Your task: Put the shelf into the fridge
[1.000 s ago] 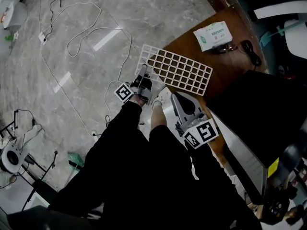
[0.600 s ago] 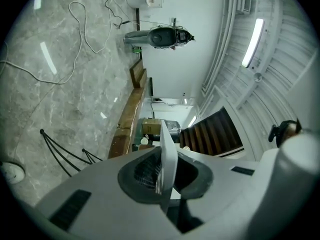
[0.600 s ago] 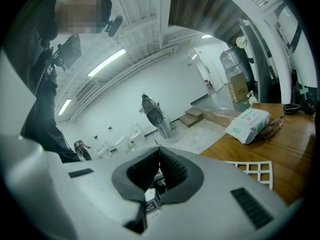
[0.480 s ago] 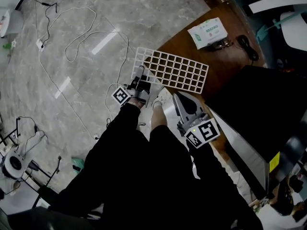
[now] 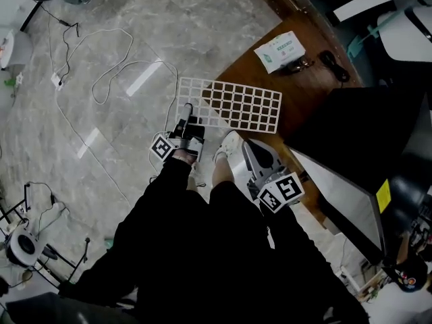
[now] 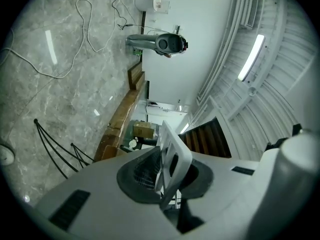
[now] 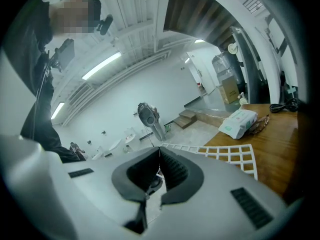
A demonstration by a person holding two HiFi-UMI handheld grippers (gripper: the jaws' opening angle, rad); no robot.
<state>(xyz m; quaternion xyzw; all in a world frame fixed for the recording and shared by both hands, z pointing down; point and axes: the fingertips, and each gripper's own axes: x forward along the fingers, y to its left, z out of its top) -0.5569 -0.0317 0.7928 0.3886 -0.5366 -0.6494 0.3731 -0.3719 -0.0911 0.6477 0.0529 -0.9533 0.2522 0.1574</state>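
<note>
The white grid shelf (image 5: 233, 104) lies half on the wooden table (image 5: 304, 90), its left end out over the floor. My left gripper (image 5: 183, 113) has the shelf's near left edge between its jaws. In the left gripper view the white rim (image 6: 172, 156) stands pinched between the dark pads, and the jaws are opening slightly. My right gripper (image 5: 244, 144) hangs lower beside my legs, shut and empty, a little short of the shelf's near edge. The right gripper view shows its pads (image 7: 172, 171) meeting, with the shelf (image 7: 231, 154) just beyond.
A black box with a white front (image 5: 351, 147) stands right of the table. A tissue pack (image 5: 280, 49) and a black cord (image 5: 334, 66) lie on the table's far end. Loose cables (image 5: 101, 79) run across the grey stone floor. My black trouser legs fill the bottom.
The left gripper's jaws have closed onto the shelf's left edge. The shelf and left gripper now sit further left and up in the head view. The right gripper has stayed shut.
</note>
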